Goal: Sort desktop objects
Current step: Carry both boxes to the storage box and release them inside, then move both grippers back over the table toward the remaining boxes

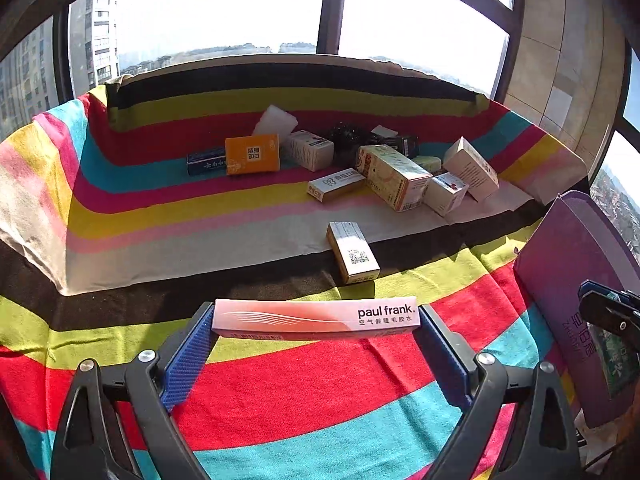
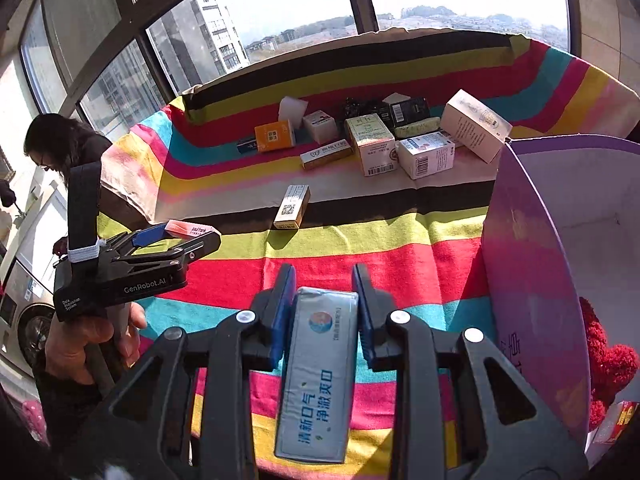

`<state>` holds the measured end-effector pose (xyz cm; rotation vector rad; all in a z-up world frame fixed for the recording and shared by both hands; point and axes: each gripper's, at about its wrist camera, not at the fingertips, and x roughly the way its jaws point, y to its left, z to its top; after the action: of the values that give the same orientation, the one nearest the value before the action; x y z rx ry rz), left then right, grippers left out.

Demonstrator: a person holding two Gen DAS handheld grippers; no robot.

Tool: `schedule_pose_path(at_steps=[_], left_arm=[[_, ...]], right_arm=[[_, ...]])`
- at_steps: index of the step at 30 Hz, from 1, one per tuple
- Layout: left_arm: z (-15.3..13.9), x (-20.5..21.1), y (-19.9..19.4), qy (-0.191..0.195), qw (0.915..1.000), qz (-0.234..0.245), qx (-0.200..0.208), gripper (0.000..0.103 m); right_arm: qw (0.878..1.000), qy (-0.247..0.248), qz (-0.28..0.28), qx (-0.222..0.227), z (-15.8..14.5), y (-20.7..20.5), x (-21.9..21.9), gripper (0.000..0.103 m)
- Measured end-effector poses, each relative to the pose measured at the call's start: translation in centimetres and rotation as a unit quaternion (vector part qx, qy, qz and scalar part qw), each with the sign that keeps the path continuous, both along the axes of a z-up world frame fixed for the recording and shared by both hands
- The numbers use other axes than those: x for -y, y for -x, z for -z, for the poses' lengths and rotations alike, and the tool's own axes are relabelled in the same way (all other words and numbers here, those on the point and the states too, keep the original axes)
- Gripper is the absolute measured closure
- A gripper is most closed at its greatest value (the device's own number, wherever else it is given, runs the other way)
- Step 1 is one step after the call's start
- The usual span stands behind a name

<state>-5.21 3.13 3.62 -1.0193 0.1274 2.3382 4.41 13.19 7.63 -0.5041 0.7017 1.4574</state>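
The left gripper (image 1: 316, 332) holds a long pink box (image 1: 316, 318) crosswise, its jaws spread wide with the blue pads pressed on the two short ends. "paul frank." reads clearly on the box's right end, with a line of Chinese characters beneath. It hangs above the striped towel (image 1: 300, 392), clear of the cloth.

Over to the right gripper (image 2: 325, 312): jaws set narrow, clamped on the sides of a silvery-blue packet (image 2: 320, 376) that runs lengthwise between the fingers, blue Chinese lettering along it and a round logo near the top. The left tool's black body, seen from the right wrist view, carries "GenRobot.AI" and "Data Acquisition System", with a hand (image 2: 86, 344) wrapped round its handle.

Just right of the packet stands a purple box (image 2: 532, 280), open, white inside, with something red and fluffy (image 2: 608, 356) in it; the lettering on its side is too warped to read.

Farther out on the towel, a small gold box with a QR code (image 1: 353, 251) lies alone on the dark stripe. Behind it sits the pile: an orange box (image 1: 252, 155) with white characters, a dark blue box (image 1: 206, 162) next to it, a white foam block (image 1: 276, 121), and several white and cream cartons (image 1: 394, 176) with barcodes, print too small to make out.

At the far left of the right wrist view, a dark-haired person (image 2: 64, 140) stands by the window.
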Motion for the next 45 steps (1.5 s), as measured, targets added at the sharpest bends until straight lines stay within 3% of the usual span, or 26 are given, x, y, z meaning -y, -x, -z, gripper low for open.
schedule_pose_path(at_steps=[6,11,18,22,23,25,26,30,36,45], left_arm=[[-6.1,-7.0,-4.7,-0.047,0.9922,0.102,-0.054,0.007],[-8.6,-14.2,-8.1,-0.048,0.9792,0.181,-0.078,0.007],[-8.3,-22.1,-12.6,-0.036,0.9594,0.266,-0.085,0.007],[-6.8,-24.6,-14.2,-0.031,0.9496,0.304,-0.071,0.005],[-6.4,-25.1,-14.5,-0.028,0.9477,0.311,-0.067,0.0],[-6.0,-25.5,-15.0,-0.026,0.9459,0.317,-0.063,0.0],[-5.8,-25.6,-15.1,-0.026,0.9454,0.319,-0.06,0.0],[-5.9,-25.2,-15.0,-0.045,0.9448,0.321,-0.05,0.0],[-6.7,-24.0,-14.3,-0.072,0.9464,0.312,-0.045,0.0],[-6.4,-17.8,-10.5,-0.099,0.9699,0.217,-0.048,0.0]], right_arm=[[0.996,-0.06,0.066,0.012,-6.2,-5.3,4.9,0.07],[0.988,-0.07,0.132,0.032,-7.7,-10.3,7.1,0.07],[0.978,-0.052,0.202,0.019,-6.5,-17.6,8.5,0.07],[0.973,-0.049,0.226,0.004,-6.5,-19.2,9.2,0.07],[0.971,-0.052,0.231,0.008,-6.6,-19.3,9.3,0.069],[0.971,-0.045,0.235,0.006,-6.4,-19.5,9.2,0.049],[0.971,-0.047,0.236,0.004,-6.4,-19.5,9.3,0.04],[0.969,-0.057,0.238,0.009,-6.8,-19.5,9.4,0.026],[0.967,-0.057,0.248,0.005,-6.8,-19.6,9.5,0.026],[0.965,-0.06,0.255,-0.005,-7.0,-19.7,9.7,0.024]])
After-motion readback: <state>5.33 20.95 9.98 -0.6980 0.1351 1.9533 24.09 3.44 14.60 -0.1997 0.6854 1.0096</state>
